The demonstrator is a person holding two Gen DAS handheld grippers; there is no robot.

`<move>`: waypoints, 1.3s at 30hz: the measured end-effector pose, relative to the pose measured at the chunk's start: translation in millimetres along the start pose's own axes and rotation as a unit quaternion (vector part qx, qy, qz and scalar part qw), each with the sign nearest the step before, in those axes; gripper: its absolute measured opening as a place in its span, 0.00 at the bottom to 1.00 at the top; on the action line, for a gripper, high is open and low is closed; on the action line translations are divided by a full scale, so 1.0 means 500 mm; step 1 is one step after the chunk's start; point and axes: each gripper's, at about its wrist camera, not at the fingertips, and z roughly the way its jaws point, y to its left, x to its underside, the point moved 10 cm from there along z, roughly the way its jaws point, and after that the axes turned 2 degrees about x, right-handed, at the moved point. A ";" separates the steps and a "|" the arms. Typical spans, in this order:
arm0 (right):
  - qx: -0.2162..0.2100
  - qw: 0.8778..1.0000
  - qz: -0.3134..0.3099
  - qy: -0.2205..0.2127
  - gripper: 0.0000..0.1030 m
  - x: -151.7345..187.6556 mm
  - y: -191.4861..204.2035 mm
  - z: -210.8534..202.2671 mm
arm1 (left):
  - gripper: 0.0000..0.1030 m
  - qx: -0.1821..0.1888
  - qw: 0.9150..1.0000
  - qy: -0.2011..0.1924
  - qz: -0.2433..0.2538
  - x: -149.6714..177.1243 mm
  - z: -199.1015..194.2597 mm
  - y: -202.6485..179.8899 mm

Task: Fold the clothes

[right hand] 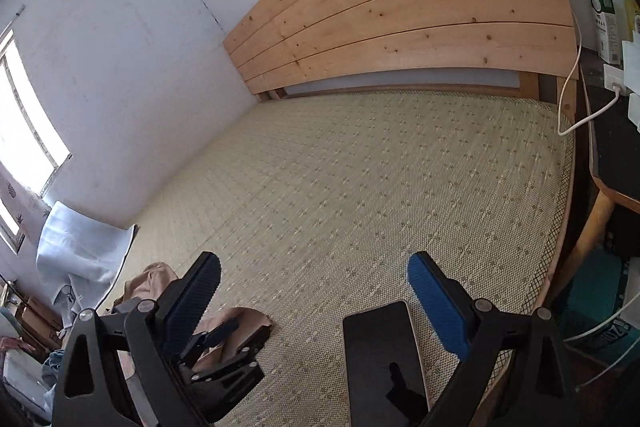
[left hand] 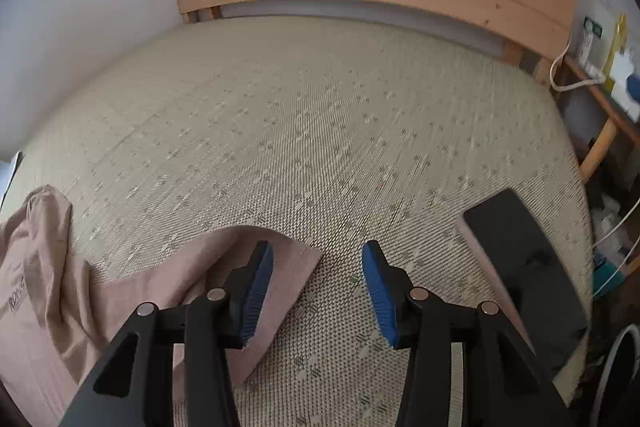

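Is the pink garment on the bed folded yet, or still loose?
Still loose. The pink garment lies rumpled on the woven mat, one flat corner reaching out under the left gripper, whose open jaws hold nothing.

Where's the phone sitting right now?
The phone lies flat, screen up, on the woven mat near the bed's right edge, just ahead of the right gripper; the pink garment lies to its left.

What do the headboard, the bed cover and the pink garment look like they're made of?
Headboard: pale unpainted wood, probably pine; knots and plank seams show.
Bed cover: a woven mat, maybe rattan or grass; tight weave, matte.
Pink garment: soft knit fabric, likely cotton; it creases limply.
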 end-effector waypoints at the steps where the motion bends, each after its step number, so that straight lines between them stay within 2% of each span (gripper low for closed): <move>1: -0.004 1.000 0.001 0.001 0.95 0.000 0.000 -0.001 | 0.42 0.000 1.000 0.005 0.001 0.003 0.008 0.001; 3: -0.013 1.000 -0.002 0.003 0.94 -0.002 0.000 -0.004 | 0.40 0.000 1.000 0.016 0.000 0.009 0.021 0.004; 5: -0.016 1.000 -0.009 0.002 0.94 -0.005 -0.001 -0.008 | 0.25 0.000 1.000 0.022 -0.004 0.013 0.027 0.008; 12: -0.016 1.000 0.007 0.004 0.94 -0.012 -0.036 -0.017 | 0.22 0.001 0.999 0.032 -0.010 0.017 0.037 0.019; 13: -0.017 1.000 0.008 0.004 0.94 -0.012 -0.038 -0.018 | 0.18 0.001 0.999 0.032 -0.013 0.017 0.036 0.022; 14: -0.017 1.000 0.009 0.003 0.94 -0.012 -0.040 -0.019 | 0.08 -0.003 0.999 0.031 -0.019 0.018 0.035 0.029; 15: -0.018 1.000 0.009 0.004 0.94 -0.012 -0.039 -0.021 | 0.04 -0.005 0.999 0.032 -0.027 0.017 0.035 0.037; 21: -0.031 0.999 0.012 0.007 0.95 -0.010 -0.033 -0.021 | 0.02 0.035 0.997 0.028 -0.062 0.014 -0.002 0.055; 25: -0.041 0.999 0.015 0.010 0.95 -0.008 -0.027 -0.018 | 0.02 0.078 0.993 -0.012 -0.086 -0.026 -0.088 0.059; 30: -0.075 0.997 0.006 0.009 0.95 -0.004 0.010 -0.022 | 0.02 0.122 0.982 -0.078 -0.125 -0.119 -0.263 0.102; 36: -0.107 0.993 -0.057 0.007 0.95 0.016 0.098 -0.023 | 0.02 0.139 0.966 -0.151 -0.158 -0.247 -0.480 0.199; 39: -0.122 0.988 -0.093 0.007 0.95 0.033 0.144 -0.019 | 0.02 0.130 0.965 -0.176 -0.146 -0.311 -0.562 0.228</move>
